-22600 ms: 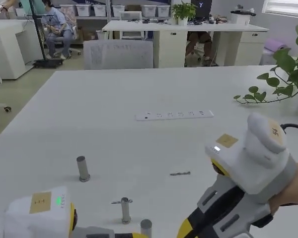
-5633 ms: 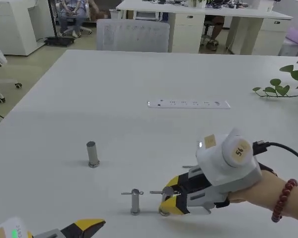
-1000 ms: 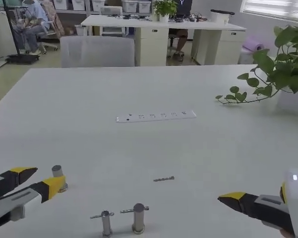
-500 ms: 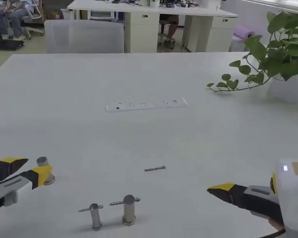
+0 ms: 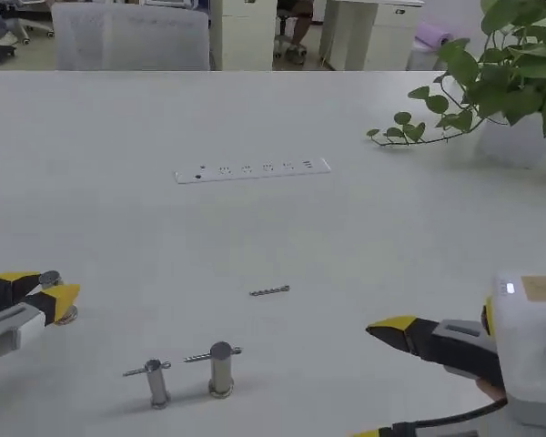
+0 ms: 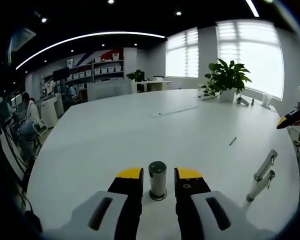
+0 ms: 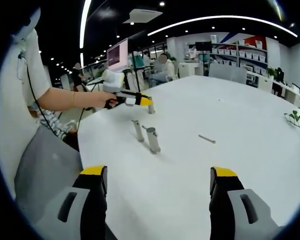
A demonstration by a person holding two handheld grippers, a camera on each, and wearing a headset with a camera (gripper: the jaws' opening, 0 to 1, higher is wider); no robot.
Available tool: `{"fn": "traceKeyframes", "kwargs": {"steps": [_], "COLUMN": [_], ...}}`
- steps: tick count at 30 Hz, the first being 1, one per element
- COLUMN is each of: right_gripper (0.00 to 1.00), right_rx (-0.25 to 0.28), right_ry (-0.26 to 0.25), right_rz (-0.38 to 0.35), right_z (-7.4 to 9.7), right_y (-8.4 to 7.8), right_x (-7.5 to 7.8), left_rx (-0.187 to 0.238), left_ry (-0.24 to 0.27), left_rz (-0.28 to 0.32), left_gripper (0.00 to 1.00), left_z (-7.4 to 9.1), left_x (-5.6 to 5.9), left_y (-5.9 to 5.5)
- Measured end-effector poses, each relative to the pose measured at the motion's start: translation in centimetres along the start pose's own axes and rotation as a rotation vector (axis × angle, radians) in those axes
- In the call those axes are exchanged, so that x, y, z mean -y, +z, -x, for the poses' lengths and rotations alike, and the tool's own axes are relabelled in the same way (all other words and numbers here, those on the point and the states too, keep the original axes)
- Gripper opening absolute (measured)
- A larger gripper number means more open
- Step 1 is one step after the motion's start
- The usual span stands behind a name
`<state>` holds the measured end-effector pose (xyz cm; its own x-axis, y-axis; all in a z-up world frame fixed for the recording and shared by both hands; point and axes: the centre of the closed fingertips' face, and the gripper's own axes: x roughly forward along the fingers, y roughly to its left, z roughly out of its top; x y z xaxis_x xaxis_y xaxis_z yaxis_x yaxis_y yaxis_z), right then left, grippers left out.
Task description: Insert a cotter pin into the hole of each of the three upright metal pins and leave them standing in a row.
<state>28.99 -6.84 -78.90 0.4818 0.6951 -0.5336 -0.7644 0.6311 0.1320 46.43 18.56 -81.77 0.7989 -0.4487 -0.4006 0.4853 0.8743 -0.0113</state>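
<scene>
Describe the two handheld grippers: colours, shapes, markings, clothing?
Both left gripper and right gripper: light grey bodies, black jaws tipped yellow. The right carries a boxy white housing with a tan label and a lit indicator. The person wears a white sleeve.

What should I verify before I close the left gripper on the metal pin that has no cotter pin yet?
1. Bare metal pin between the open jaws of the left gripper: ok.
2. Bare metal pin upright: ok.
3. Right gripper open and empty: ok.
4. Loose cotter pin lying free on the table: ok.
5. Two finished pins standing, cotter pins through them: ok.
6. All three in one row: not ok; the bare metal pin stands off the line of the other two.
</scene>
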Motion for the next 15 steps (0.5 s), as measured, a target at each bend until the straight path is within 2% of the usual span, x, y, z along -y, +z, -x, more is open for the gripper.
{"fn": "traceKeyframes", "kwargs": {"steps": [6,15], "right_gripper": [0.85,0.86], "right_rx": [0.008,0.007], "right_ry": [-0.004,-0.001], "right_rz": [0.002,0.014], "right_z": [0.1,-0.05], "right_y": [0.24,0.38], "right_x": [0.22,0.1], "left_rx": [-0.005,-0.006], "left_ry": [-0.003,-0.015], "left_rz": [-0.014,-0.009], "left_gripper": [0.12,0.12], "left_z": [-0.23,-0.29], "left_x": [-0.12,-0.11], "left_y": [-0.1,-0.1]}}
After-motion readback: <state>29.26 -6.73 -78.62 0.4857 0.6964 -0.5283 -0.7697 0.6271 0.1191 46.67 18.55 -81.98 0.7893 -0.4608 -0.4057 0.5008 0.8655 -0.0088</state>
